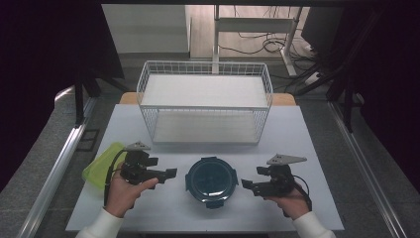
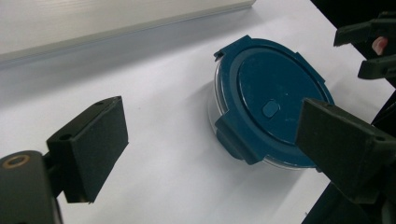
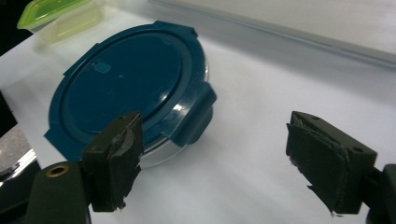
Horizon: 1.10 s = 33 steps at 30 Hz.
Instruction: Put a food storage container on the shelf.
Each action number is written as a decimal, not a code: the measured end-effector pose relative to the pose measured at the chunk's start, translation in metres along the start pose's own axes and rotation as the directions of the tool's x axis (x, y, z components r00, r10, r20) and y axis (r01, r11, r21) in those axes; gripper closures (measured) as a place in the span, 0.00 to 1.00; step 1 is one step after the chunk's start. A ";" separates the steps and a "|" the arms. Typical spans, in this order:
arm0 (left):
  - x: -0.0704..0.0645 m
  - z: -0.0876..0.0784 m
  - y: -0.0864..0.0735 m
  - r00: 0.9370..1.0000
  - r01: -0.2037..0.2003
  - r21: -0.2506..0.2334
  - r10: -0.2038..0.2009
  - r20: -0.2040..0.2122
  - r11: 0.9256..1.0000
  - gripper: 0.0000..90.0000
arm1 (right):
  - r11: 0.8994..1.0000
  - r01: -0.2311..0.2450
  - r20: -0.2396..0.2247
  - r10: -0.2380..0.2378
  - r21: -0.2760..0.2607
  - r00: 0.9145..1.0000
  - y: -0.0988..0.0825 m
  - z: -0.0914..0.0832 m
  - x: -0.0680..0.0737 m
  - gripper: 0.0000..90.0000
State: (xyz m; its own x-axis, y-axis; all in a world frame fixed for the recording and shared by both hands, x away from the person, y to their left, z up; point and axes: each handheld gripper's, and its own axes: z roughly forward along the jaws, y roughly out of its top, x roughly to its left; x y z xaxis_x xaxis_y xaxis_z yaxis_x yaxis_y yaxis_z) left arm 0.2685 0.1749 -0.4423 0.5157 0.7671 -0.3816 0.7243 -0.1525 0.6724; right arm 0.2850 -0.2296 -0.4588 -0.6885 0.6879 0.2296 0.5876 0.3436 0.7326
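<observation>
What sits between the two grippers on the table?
The round blue-lidded container sits between the left gripper and right gripper, touching neither, as the high view shows.

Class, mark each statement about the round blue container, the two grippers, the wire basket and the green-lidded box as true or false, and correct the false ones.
1. The round blue container sits on the table between the two grippers. True.
2. The left gripper is clamped on the container's lid. False: its jaws are open and hold nothing.
3. The white wire basket stands beyond the container. True.
4. The green-lidded box lies beside the right gripper. False: it lies at the table's left edge, by the left gripper.
5. The container's lid is off. False: the blue lid is on it.
</observation>
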 end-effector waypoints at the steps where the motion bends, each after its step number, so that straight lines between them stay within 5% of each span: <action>1: 0.000 0.001 0.000 1.000 0.004 0.004 -0.004 0.005 1.000 0.10 | 1.000 -0.010 -0.006 0.010 0.005 1.000 0.000 0.000 0.001 0.21; 10: -0.004 0.015 -0.004 0.998 0.005 0.025 -0.007 0.061 1.000 0.10 | 0.998 -0.059 -0.064 0.061 0.029 0.996 0.003 0.008 0.004 0.19; 16: -0.003 0.027 -0.010 0.994 0.042 0.036 -0.045 0.101 0.998 0.14 | 0.995 -0.078 -0.108 0.085 0.066 0.991 0.010 0.024 0.011 0.16; 19: -0.002 0.034 -0.012 0.987 0.088 0.031 -0.091 0.133 0.996 0.15 | 0.993 -0.095 -0.116 0.103 0.077 0.988 0.012 0.031 0.012 0.15; 25: -0.008 0.049 -0.013 0.983 0.097 0.065 -0.106 0.149 0.993 0.15 | 0.990 -0.098 -0.120 0.111 0.104 0.987 0.016 0.041 0.013 0.13; 33: -0.004 0.067 -0.019 0.968 0.159 0.103 -0.175 0.180 0.982 0.14 | 0.974 -0.183 -0.150 0.202 0.136 0.968 0.018 0.056 0.006 0.11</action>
State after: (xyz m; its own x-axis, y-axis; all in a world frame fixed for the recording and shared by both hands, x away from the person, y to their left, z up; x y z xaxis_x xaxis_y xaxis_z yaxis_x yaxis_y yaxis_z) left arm 0.2839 0.1329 -0.4961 0.4544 0.6570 -0.6015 0.8404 -0.0923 0.5341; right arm 0.3148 -0.1838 -0.4799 -0.6110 0.6397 0.4664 0.7556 0.2955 0.5846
